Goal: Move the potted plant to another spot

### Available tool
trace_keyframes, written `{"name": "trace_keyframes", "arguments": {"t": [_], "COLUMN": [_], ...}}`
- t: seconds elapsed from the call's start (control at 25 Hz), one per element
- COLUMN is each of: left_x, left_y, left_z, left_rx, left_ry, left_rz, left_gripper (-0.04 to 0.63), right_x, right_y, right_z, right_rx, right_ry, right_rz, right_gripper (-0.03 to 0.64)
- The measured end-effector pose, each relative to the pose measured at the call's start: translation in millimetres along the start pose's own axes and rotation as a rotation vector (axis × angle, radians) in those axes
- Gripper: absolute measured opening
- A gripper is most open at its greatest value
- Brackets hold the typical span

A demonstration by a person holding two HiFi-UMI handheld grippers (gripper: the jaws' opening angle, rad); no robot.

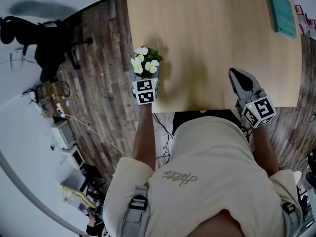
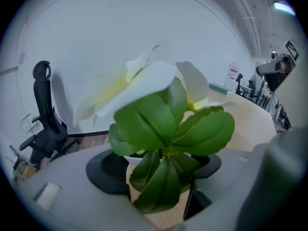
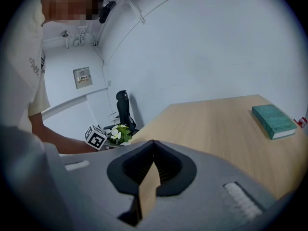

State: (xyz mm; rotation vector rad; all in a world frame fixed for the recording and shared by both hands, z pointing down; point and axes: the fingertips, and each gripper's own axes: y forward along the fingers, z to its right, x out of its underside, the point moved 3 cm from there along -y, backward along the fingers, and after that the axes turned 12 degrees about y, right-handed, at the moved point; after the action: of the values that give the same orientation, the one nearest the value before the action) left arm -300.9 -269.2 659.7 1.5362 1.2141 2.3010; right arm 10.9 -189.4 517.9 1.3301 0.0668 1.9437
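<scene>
1. My left gripper (image 2: 161, 166) is at the potted plant (image 1: 145, 63), which stands at the left edge of the table (image 1: 212, 43), close to the near-left corner.
2. In the left gripper view its jaws stand apart, one on each side of the white pot, with the leaves and white flowers filling the space above them.
3. The left pad looks to be against the pot wall. On the right a strip of tabletop shows between pot and jaw, so I judge that I straddle the pot but have not clamped it. The leaves hide the rest of that side.
4. My right gripper (image 3: 153, 142) hangs over the near edge of the table on the right, well apart from the plant. Its jaws are together at the tips and hold nothing.
5. A teal book (image 1: 282, 14) lies at the far right of the table. Most of the tabletop between it and the plant is bare wood.
6. I take the step in hand to be the grasp, the first one: the plant has not been lifted.
7. Next I need to bring the left jaws onto the pot wall, low and square, and feel it held before lifting.
8. Then I should lift straight up, keep the pot upright so it does not tip, and set it down on the bare wood away from the edge.
</scene>
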Motion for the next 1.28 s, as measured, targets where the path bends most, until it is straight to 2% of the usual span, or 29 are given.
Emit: {"name": "trace_keyframes", "arguments": {"t": [0.16, 0.56, 0.84, 1.12, 1.28], "left_x": [-0.5, -18.9, -58.5, -99.8, -121.5], "left_y": [-6.2, -30.9, -61.4, -76.2, -83.0], "left_z": [-0.8, -6.0, 3.0, 9.8, 16.1], "left_rx": [0.004, -0.03, -0.058, -0.065, -0.047], "left_ry": [-0.061, -0.099, -0.06, 0.045, 0.102], "left_rz": [0.013, 0.031, 0.091, 0.128, 0.133], "left_gripper": [0.351, 0.351, 0.351, 0.351, 0.351], "right_x": [-1.4, -5.6, -18.4, -26.6, -30.6], "right_y": [-0.1, -8.1, -17.8, -31.4, -42.0], "right_z": [0.9, 1.1, -0.8, 2.8, -0.1], "right_rx": [-0.016, -0.045, -0.084, -0.096, -0.079], "right_ry": [0.009, 0.014, -0.002, 0.024, -0.011], "right_rz": [0.005, 0.048, 0.127, 0.23, 0.266], "right_gripper": [0.003, 0.003, 0.003, 0.003, 0.003]}}
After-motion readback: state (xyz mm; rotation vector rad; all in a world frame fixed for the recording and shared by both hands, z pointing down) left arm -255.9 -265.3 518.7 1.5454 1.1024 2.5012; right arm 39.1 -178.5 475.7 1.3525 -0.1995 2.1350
